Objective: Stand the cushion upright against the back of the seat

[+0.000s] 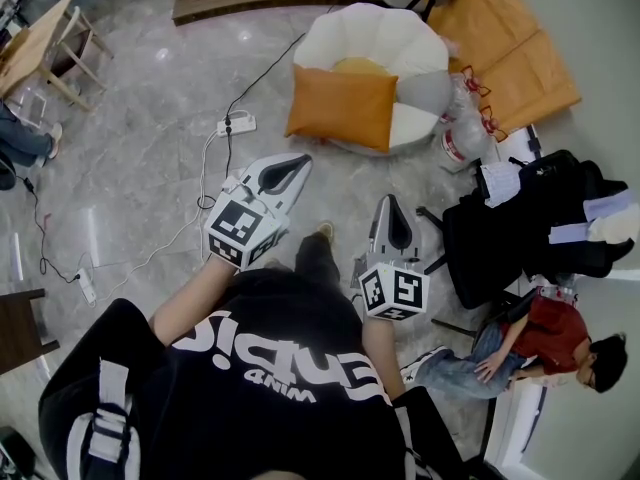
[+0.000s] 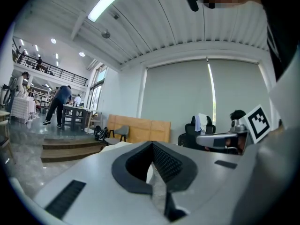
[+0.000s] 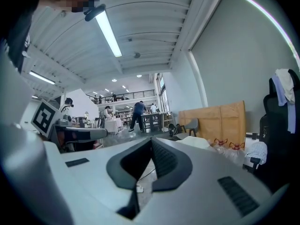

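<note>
An orange cushion leans at the front of a low white round seat, hanging partly over its near edge. A yellow patch shows in the seat behind it. My left gripper is shut and empty, held well short of the cushion, pointing toward it. My right gripper is also shut and empty, further back and to the right. In the left gripper view the jaws meet with nothing between them, and the right gripper shows at the side. The right gripper view shows shut jaws too.
A power strip and cables lie on the marble floor left of the seat. Two tied plastic bags sit right of the seat, beside orange boards. A black office chair with clothes stands at right, a seated person beyond it.
</note>
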Available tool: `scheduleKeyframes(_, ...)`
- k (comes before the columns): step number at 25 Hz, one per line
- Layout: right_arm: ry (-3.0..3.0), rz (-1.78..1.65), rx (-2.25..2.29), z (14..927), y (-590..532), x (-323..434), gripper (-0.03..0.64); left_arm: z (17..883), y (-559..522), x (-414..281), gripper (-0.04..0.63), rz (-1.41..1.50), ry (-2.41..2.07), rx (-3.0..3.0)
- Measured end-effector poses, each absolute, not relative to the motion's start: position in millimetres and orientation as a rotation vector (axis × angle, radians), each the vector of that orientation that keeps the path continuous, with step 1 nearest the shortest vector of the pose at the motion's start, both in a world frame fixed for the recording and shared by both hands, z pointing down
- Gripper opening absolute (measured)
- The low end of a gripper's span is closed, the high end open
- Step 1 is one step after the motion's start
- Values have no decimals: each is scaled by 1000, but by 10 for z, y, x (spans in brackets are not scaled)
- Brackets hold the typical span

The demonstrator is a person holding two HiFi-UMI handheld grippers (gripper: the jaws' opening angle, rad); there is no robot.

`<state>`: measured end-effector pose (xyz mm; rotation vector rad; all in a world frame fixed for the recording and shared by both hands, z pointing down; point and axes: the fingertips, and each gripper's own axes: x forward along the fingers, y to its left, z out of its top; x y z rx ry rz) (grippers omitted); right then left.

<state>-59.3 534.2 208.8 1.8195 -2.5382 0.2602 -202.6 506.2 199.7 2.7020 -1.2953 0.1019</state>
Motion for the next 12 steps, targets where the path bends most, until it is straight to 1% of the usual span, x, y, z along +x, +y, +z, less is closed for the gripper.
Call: scheduleKeyframes(12, -2536, 310, 1803, 2163, 4777, -451, 21, 2019, 4485, -1826, 6, 127, -1275, 2694)
